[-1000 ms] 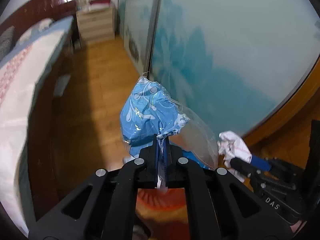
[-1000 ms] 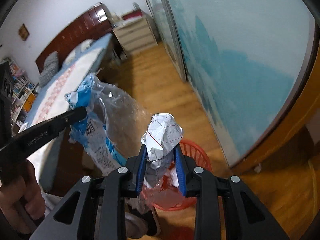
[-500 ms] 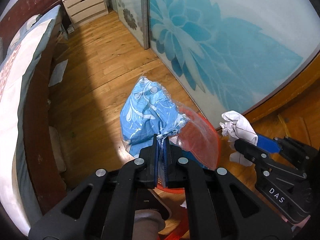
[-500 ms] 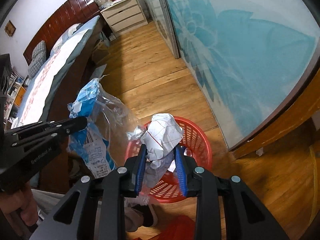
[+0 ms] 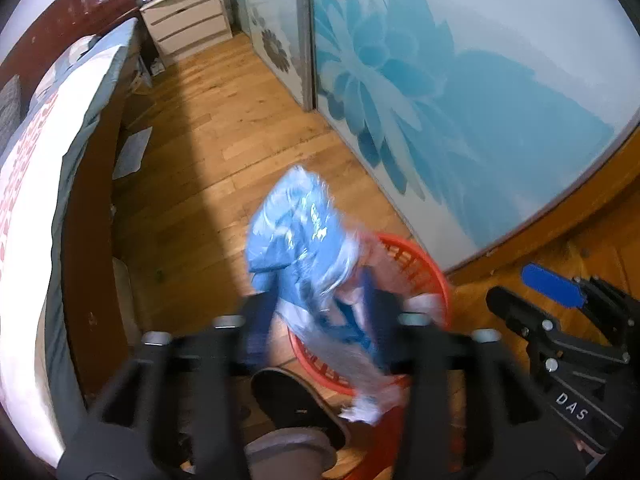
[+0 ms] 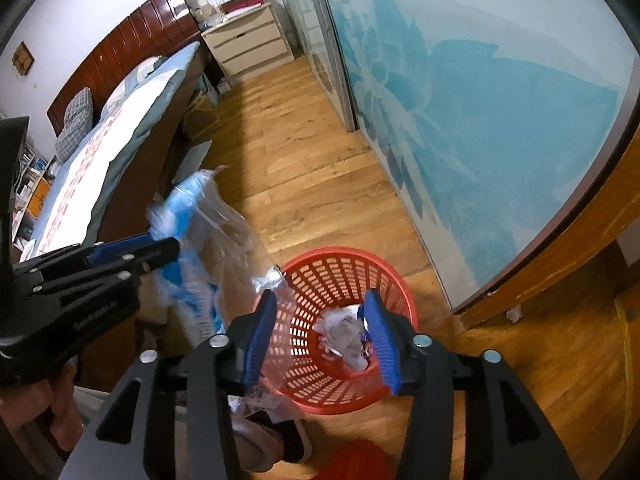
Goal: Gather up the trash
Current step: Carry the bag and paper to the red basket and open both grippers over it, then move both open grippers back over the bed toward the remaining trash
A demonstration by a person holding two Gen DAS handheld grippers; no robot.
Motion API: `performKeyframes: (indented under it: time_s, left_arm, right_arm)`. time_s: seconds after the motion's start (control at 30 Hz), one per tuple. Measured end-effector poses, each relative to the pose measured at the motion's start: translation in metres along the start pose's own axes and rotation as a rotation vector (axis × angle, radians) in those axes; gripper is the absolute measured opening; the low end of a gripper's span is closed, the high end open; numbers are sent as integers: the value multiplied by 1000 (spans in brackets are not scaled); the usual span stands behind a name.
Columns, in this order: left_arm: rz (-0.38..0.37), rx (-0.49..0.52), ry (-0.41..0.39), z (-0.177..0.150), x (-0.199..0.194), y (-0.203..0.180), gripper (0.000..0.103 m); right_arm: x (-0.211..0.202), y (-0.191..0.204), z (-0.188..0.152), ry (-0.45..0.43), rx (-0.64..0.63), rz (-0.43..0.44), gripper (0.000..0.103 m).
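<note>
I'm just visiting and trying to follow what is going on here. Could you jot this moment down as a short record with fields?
Setting: bedroom, wooden floor, bed on the left
Bin: red basket standing on the floor
Right gripper: fingers apart, empty, above the basket
Crumpled paper: lying inside the basket
Left gripper: fingers apart, blurred
Blue plastic bag: between the left fingers, over the basket's edge; falling or caught, cannot tell
</note>
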State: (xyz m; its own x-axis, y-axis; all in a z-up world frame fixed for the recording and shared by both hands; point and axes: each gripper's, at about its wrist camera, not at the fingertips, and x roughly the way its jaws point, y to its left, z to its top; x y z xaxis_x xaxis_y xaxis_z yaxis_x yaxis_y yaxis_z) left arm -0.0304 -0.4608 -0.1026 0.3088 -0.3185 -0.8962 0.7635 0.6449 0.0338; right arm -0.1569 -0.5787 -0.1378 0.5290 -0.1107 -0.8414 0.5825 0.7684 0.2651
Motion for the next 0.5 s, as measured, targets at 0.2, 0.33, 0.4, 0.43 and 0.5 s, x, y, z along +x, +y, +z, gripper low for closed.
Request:
performKeyframes:
  time_s: [0.2,0.33,0.4,0.43,0.5]
  left_arm:
    - [13,-2,-15,-1,-2,2,56]
    - [15,-12,-26,-1,-5,5,56]
    - [12,-20,-31,-2,-7,7,56]
    - [12,-23,-34,-2,-8,8,56]
    - [9,-33,-42,-3,-10,12,56]
  right_arm:
    - [-7,6,3,-23,-9,-9,52]
    - [-9,8,4,-32,-11,-8,52]
    - [-10,9,4,-37,-14,-7,52]
    - [-12,10,5,-38,-16,-7,52]
    - [-13,11,6,-41,-17,-5,52]
